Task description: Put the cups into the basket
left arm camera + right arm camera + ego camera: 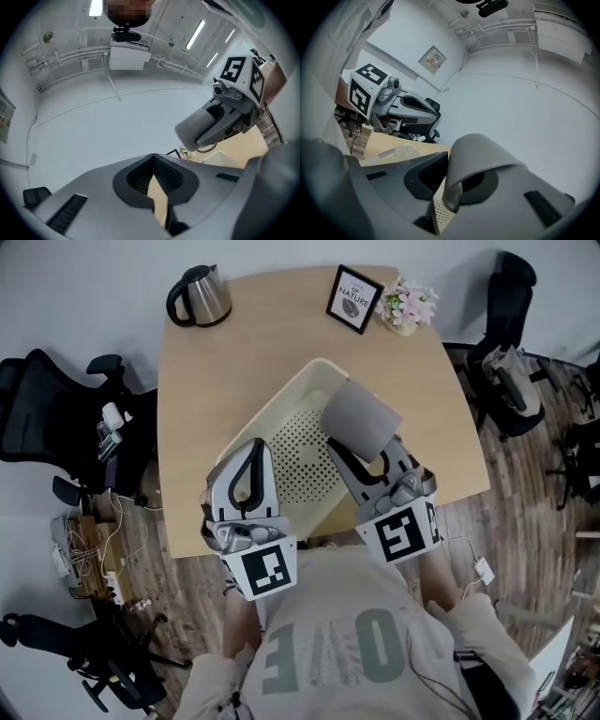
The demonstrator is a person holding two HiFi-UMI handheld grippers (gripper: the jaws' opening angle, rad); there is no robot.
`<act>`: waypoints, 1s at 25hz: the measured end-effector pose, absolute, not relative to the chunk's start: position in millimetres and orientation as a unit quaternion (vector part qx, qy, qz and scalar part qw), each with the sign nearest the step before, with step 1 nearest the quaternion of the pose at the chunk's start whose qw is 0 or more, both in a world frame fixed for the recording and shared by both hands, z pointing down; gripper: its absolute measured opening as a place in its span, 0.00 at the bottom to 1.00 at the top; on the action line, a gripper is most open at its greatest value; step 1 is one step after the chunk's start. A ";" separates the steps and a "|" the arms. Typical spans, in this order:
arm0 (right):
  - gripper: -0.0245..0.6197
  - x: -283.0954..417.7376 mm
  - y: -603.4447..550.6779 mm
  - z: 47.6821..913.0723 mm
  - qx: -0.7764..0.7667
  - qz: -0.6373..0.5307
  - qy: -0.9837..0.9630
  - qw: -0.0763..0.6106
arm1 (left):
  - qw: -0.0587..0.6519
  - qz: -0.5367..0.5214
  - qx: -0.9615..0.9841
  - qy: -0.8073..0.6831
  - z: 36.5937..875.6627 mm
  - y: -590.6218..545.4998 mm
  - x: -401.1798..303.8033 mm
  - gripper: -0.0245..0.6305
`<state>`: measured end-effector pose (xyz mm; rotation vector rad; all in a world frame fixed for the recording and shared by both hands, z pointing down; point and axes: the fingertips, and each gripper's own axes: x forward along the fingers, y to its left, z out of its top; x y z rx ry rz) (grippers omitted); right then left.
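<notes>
Grey cup [361, 420] is clamped in the right gripper [364, 457], over the basket [267, 418] at its 2 o'clock rim. The left gripper [251, 448] has its jaws together, empty. Hazard: released this near the rim, the cup may topple onto the table [202, 381].

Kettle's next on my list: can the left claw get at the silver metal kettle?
Probably yes: the left claw is empty, and only wooden tabletop lies between it and the silver metal kettle.

Framed sign [354, 298] on tabletop [216, 390]: "NATURE"; smaller line above illegible. Shirt [366, 643]: large upside-down letters "OVE".
</notes>
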<state>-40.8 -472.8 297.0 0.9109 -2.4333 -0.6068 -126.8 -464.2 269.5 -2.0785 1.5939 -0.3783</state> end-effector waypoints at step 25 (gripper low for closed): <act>0.12 -78.7 -503.4 507.5 -0.014 -0.143 -0.806 0.574 | 0.191 -0.149 -0.743 0.624 339.0 -472.4 -205.2 0.05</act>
